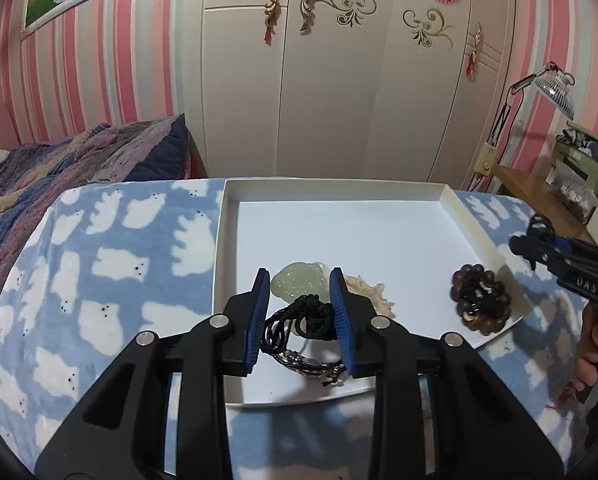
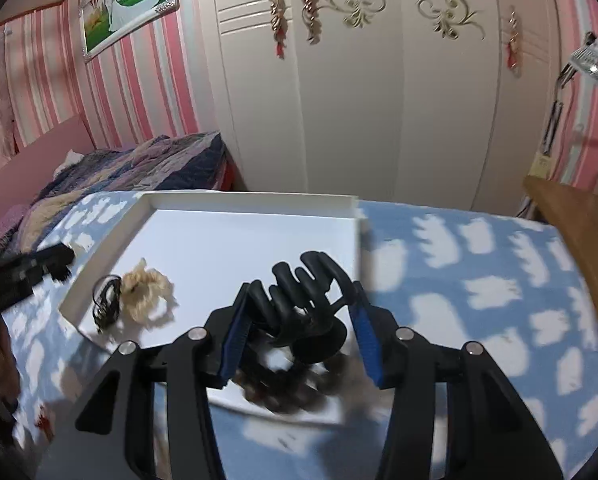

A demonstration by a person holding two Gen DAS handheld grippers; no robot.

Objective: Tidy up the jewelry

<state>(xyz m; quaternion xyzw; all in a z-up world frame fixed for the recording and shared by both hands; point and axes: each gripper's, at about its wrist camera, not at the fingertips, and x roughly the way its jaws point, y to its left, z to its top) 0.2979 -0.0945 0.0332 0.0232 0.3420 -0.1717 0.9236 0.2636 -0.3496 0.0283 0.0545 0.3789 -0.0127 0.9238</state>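
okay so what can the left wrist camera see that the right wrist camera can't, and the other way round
Only the left wrist view shows the pale green pendant and the metal watch, both between the left claw fingers. Only the right wrist view shows the black hair clip, between the right claw fingers. Both show the white tray, the cream scrunchie and the dark bead bracelet.

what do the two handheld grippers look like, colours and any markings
Both the left gripper and the right gripper have matte black plastic frames with cut-out slots, round silver pivot bolts, and flat blue ribbed fingers. Seen from the left wrist, the right gripper's side bears white lettering, roughly "DAS". No cables show.
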